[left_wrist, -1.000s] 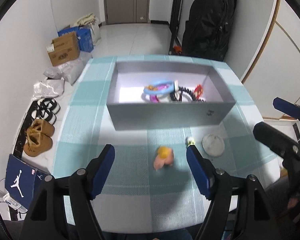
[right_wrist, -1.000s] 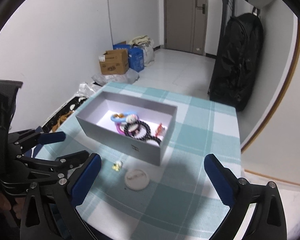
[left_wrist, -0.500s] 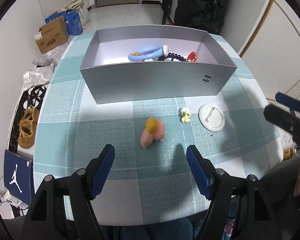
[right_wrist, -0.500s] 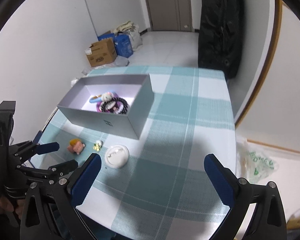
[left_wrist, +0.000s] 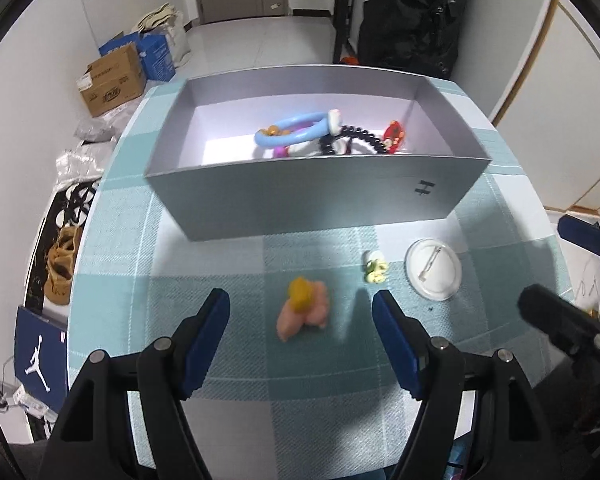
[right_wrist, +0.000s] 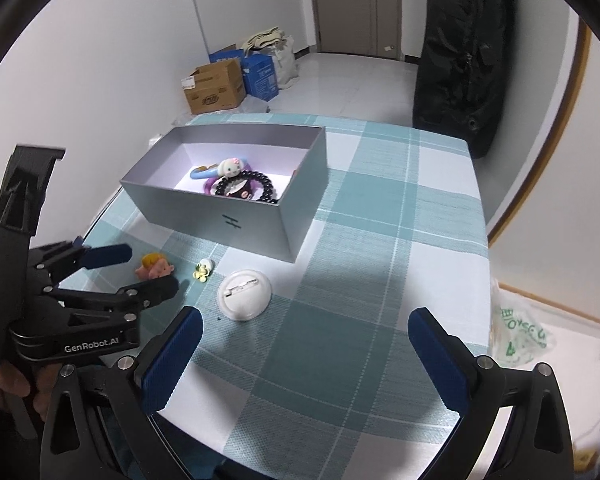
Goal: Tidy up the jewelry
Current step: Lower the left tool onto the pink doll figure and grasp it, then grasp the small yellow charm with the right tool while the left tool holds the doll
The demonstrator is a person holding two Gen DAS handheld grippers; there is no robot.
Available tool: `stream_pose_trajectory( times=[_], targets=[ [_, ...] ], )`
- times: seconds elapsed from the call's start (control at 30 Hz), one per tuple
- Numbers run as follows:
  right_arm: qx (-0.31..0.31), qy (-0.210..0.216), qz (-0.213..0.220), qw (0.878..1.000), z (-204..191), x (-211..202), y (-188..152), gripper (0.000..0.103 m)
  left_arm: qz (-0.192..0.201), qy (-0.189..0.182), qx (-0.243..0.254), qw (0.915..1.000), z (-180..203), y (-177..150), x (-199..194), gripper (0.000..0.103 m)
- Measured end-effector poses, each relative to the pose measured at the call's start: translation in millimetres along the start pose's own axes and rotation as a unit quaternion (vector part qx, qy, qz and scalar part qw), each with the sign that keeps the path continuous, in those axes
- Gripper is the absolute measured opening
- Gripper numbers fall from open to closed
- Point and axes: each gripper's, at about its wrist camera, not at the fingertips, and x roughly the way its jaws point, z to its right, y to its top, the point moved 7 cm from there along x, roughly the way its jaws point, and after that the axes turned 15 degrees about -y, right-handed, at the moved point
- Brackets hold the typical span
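Pink charm (left_wrist: 305, 314) nearer left claw (left_wrist: 301, 322)

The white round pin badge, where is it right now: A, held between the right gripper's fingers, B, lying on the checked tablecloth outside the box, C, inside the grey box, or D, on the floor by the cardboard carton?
B: the white round pin badge lies pin side up on the checked tablecloth, in front of the grey box and beside the small yellow-green charm; no gripper touches it.
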Motion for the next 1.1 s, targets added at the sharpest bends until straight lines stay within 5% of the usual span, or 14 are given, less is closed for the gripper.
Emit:
stream_pose_trajectory(
  times=[0.5, 0.87, 1.1],
  targets=[
    [-0.013, -0.003, -0.003, 1.0, -6.1, 5.6, 0.3, 0.103, -0.023, -0.017, 0.027, 0.9992, 7.6, -1.3, 5.2, 0.02],
    [-0.014, -0.004, -0.003, 1.0, -7.4, 3.4, -2.2, 0.103, -0.018, -0.019, 0.021, 0.9994, 6.4, -0.8, 1.0, 0.019],
    [-0.016, 0.006, -0.003, 1.0, -8.1, 0.9, -5.5, 0.103, 0.019, -0.03, 0.012, 0.9993, 7.6, 7.8, -22.3, 0.019]
  ],
)
